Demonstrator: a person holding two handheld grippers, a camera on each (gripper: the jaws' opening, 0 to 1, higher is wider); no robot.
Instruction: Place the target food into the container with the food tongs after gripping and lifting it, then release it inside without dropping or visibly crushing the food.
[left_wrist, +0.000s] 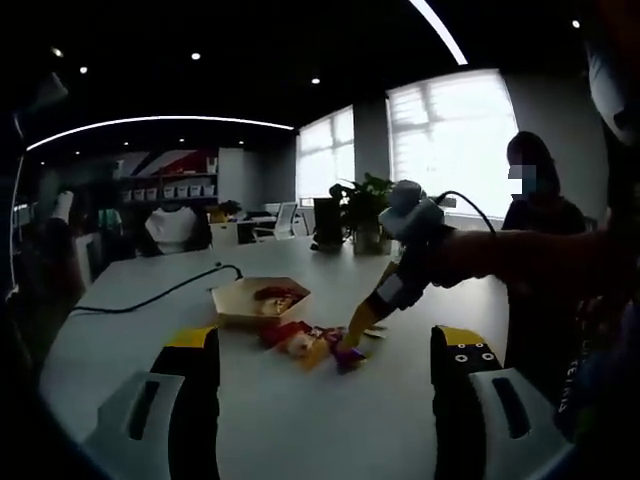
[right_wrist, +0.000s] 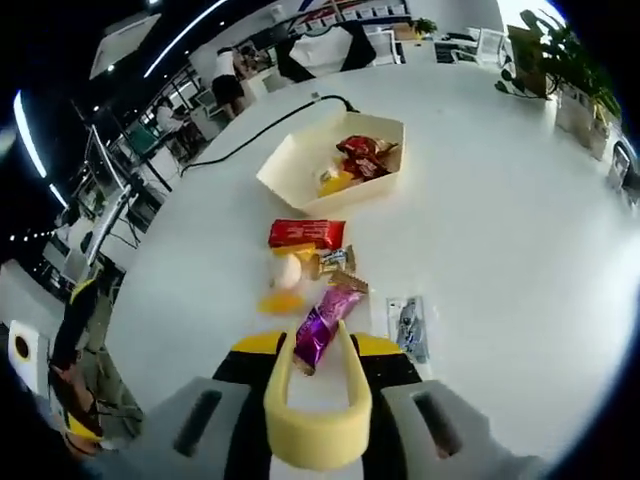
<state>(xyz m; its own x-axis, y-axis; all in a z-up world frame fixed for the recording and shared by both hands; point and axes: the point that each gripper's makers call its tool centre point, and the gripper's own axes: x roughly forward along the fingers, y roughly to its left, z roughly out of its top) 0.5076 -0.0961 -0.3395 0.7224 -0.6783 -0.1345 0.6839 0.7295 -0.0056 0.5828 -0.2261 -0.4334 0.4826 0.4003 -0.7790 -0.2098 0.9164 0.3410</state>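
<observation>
My right gripper (right_wrist: 318, 348) is shut on yellow food tongs (right_wrist: 315, 410). The tong arms straddle the near end of a purple snack packet (right_wrist: 324, 330) on the white table (right_wrist: 500, 250). I cannot tell whether the packet is pinched. Beyond it stands a beige hexagonal paper box (right_wrist: 290, 160) holding red and yellow snacks. In the left gripper view, the right gripper (left_wrist: 405, 280) slants down with the tongs (left_wrist: 360, 322) onto the purple packet (left_wrist: 348, 356), next to the box (left_wrist: 235, 300). My left gripper (left_wrist: 327, 340) is open, hanging back from the pile.
Loose snacks lie between packet and box: a red packet (right_wrist: 305, 233), a pale round item (right_wrist: 288, 270), a gold wrapper (right_wrist: 333, 262) and a silver-blue packet (right_wrist: 408, 325). A black cable (right_wrist: 270, 130) runs behind the box. Potted plants (left_wrist: 365, 210) and a person (left_wrist: 540, 230) stand at the far side.
</observation>
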